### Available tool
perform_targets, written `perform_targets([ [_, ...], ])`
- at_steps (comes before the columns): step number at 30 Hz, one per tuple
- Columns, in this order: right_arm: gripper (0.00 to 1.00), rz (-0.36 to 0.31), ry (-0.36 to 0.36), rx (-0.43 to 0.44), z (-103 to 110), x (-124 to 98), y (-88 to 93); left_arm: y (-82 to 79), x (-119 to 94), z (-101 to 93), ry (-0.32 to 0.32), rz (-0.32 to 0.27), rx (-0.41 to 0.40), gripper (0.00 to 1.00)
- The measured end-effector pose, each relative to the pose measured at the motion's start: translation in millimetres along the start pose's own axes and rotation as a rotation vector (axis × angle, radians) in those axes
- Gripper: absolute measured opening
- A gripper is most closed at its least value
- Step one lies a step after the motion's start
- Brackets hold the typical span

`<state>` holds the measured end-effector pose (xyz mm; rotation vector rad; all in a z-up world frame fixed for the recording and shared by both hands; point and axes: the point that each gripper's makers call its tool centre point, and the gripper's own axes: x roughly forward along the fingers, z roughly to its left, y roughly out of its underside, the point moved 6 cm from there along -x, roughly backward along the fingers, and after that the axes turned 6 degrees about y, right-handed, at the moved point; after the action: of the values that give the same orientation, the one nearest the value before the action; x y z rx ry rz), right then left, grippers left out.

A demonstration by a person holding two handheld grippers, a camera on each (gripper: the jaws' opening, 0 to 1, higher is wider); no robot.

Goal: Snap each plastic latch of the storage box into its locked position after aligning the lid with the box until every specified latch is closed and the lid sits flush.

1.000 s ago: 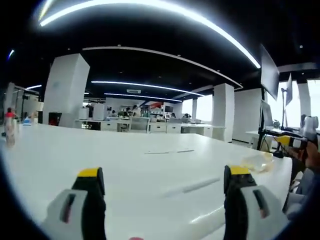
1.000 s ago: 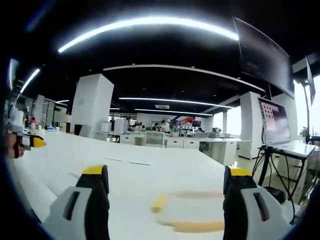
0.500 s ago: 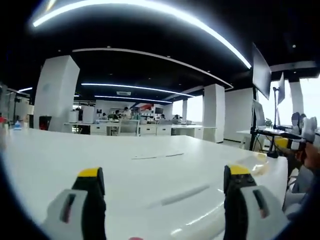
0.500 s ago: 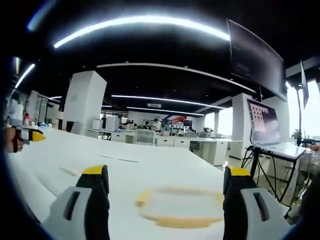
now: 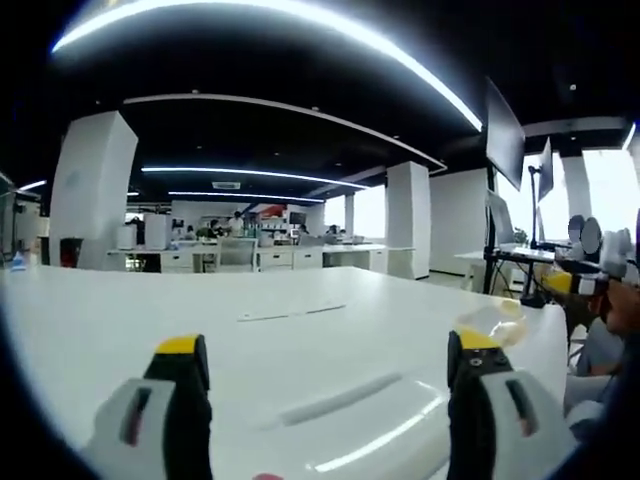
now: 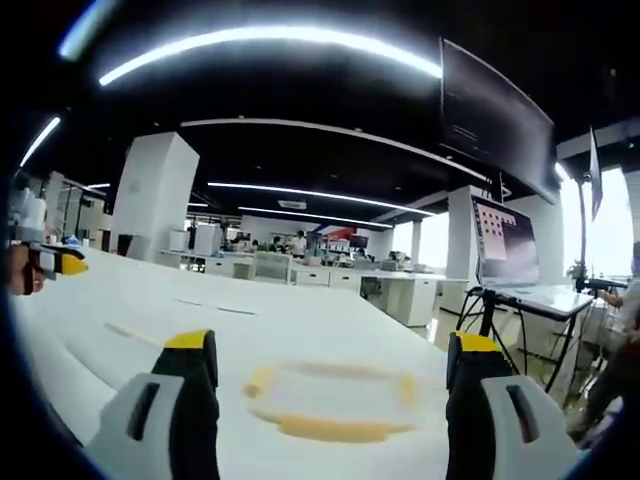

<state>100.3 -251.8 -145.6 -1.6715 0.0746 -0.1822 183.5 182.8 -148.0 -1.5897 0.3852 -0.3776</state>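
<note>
Best to bring both tongs down toward the storage box [image 6: 330,402] slowly, square the lid on it, then press each yellow latch [image 6: 322,430] in turn. Right tongs [image 6: 330,345] spread wide and empty, box lying low on the white counter [image 6: 300,330] just ahead between the jaws; left tongs [image 5: 330,345] likewise wide, holding nothing. Pale, translucent, shallow, yellow at the edges, too blurred to judge latch positions.

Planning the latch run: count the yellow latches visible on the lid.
3 blurred yellow latches in the right gripper view: left, near, right edge of the lid. Others may be hidden.
</note>
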Motion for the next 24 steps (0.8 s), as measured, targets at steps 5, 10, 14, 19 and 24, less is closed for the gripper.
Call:
perform_targets([
  [5, 0.95, 0.013, 0.025, -0.017, -10.6, -3.3, 3.6, -1.9, 7.9, -6.9, 0.031, 0.004, 0.016, 0.99],
  [10, 0.95, 0.03, 0.048, -0.029, -21.5, -7.5, 8.5, -2.3, 22.9, -20.1, 0.083, 0.021, 0.042, 0.99],
  [14, 0.95, 0.038, 0.055, -0.036, -25.4, -8.4, 10.8, -4.5, 29.6, -25.9, 0.109, 0.027, 0.061, 0.95],
  [19, 0.95, 0.046, 0.058, -0.034, -28.9, -9.3, 13.4, -7.4, 42.4, -36.1, 0.169, 0.044, 0.086, 0.96],
  [24, 0.95, 0.049, 0.062, -0.032, -31.1, -10.2, 15.6, -8.8, 54.0, -47.5, 0.23, 0.065, 0.108, 0.98],
])
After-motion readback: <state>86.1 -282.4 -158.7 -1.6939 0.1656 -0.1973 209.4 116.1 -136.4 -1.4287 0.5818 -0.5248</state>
